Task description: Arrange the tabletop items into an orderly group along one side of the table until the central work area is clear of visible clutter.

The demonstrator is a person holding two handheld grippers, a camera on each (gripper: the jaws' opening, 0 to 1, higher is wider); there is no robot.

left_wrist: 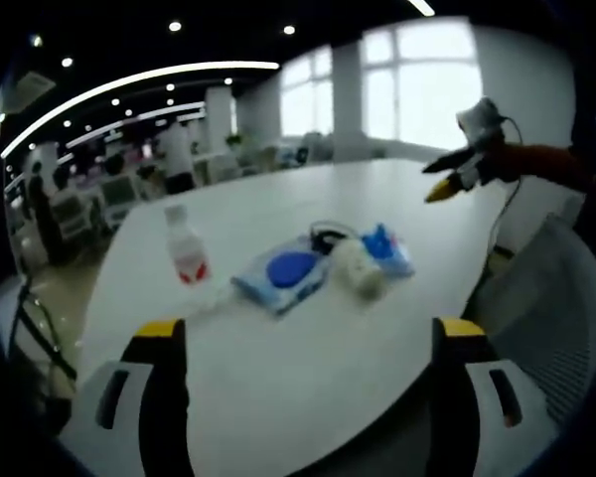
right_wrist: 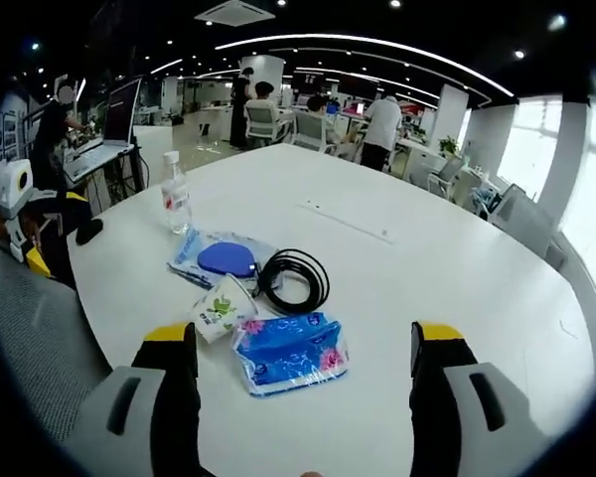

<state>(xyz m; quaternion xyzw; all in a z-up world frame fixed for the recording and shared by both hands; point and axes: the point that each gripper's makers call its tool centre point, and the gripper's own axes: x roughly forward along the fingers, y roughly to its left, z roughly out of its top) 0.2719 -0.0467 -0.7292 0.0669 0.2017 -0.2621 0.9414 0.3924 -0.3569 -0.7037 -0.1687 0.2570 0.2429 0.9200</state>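
A white table [left_wrist: 278, 388] carries a small cluster of items. In the left gripper view I see a clear water bottle [left_wrist: 186, 246] with a red label, a flat wipes pack [left_wrist: 286, 273] with a blue lid, a paper cup [left_wrist: 361, 266] on its side, a blue tissue pack [left_wrist: 387, 248] and a black cable [left_wrist: 328, 236]. My left gripper [left_wrist: 311, 333] is open, short of the cluster. The right gripper view shows the bottle [right_wrist: 176, 204], wipes pack [right_wrist: 223, 258], cup [right_wrist: 222, 306], coiled cable [right_wrist: 295, 278] and tissue pack [right_wrist: 290, 353]. My right gripper [right_wrist: 303, 338] is open just before the tissue pack.
The right gripper [left_wrist: 457, 179] hangs over the table's far right edge, the left gripper [right_wrist: 25, 229] beyond its left edge. Grey mesh chairs [left_wrist: 566, 308] [right_wrist: 20, 338] stand beside the table. Desks and people [right_wrist: 382, 124] fill the office behind. Bare tabletop [right_wrist: 417, 258] spreads past the cluster.
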